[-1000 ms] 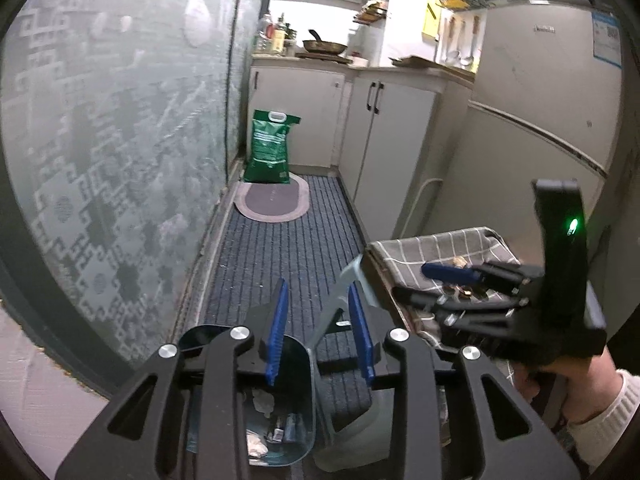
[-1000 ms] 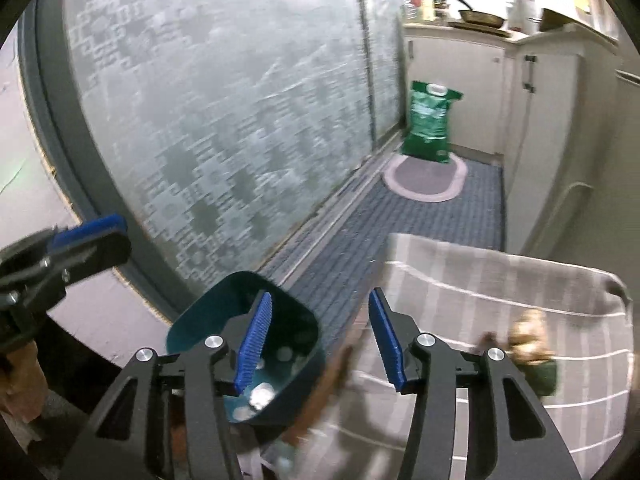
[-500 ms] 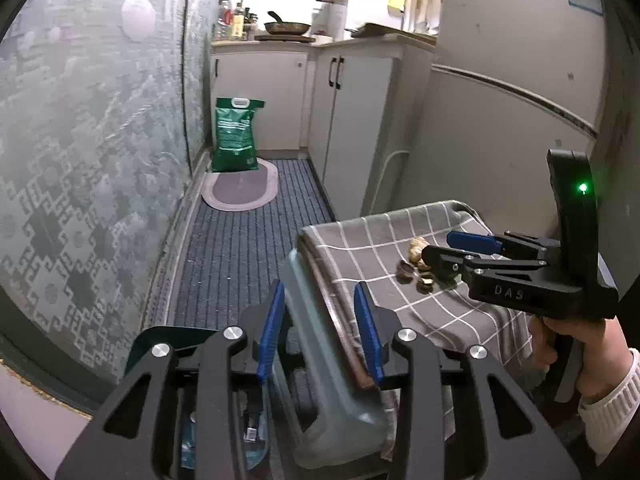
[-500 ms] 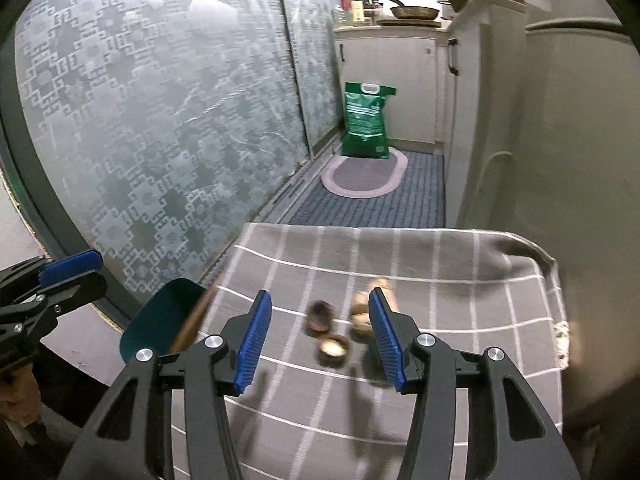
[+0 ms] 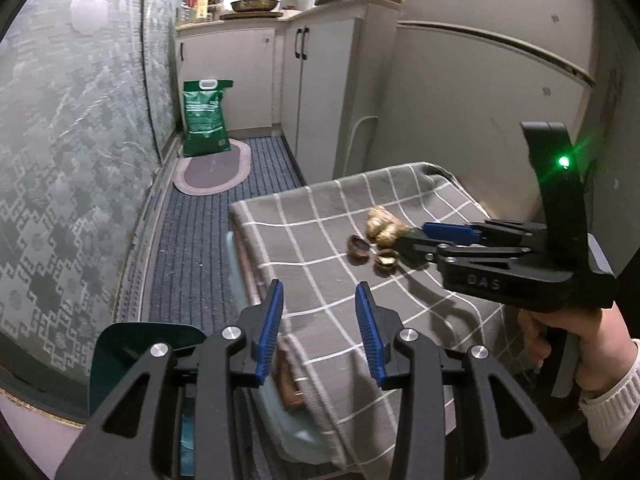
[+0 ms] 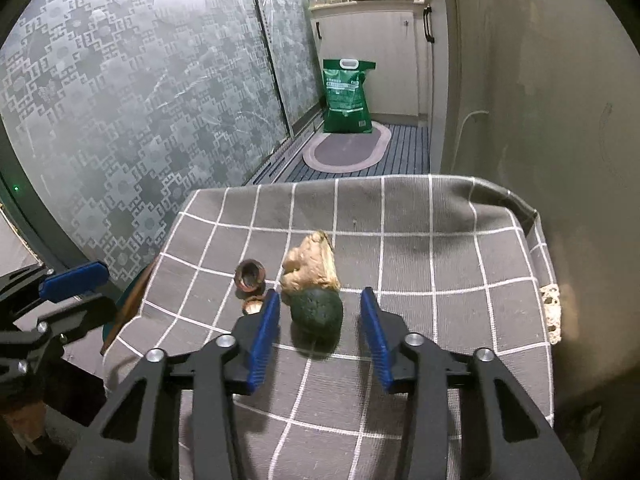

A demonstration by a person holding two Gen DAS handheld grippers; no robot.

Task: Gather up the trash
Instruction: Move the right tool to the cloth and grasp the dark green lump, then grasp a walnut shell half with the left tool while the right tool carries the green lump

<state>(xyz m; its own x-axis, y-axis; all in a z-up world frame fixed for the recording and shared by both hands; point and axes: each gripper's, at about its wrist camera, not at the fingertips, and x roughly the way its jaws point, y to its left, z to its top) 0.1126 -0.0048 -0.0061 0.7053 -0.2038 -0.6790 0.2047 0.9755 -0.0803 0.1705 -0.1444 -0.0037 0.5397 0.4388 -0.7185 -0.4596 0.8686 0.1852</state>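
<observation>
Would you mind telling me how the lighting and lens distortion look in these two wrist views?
Left wrist view: dim room, bright far counter, a flaring green indicator light, fridge edges bowed by the fisheye. Right wrist view: sharp, a soft shadow under the dark green lump on the checked cloth, black vignette at corners.

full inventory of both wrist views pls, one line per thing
checked cloth: 1, grey with white grid, draped over the table
dark green lump: 1, on the cloth between the right gripper's pads, not pressed
ginger-like piece: 1, tan, just behind the lump
nut shell halves: 2, brown, left of the lump
bin: 1, teal, floor left of the table
bag: 1, green, against the far cabinet
oval mat: 1, purple-grey, floor
pan: 1, far counter
left gripper: black, blue pads, open, empty
right gripper: open, has just been closing
hand: white cuff
</observation>
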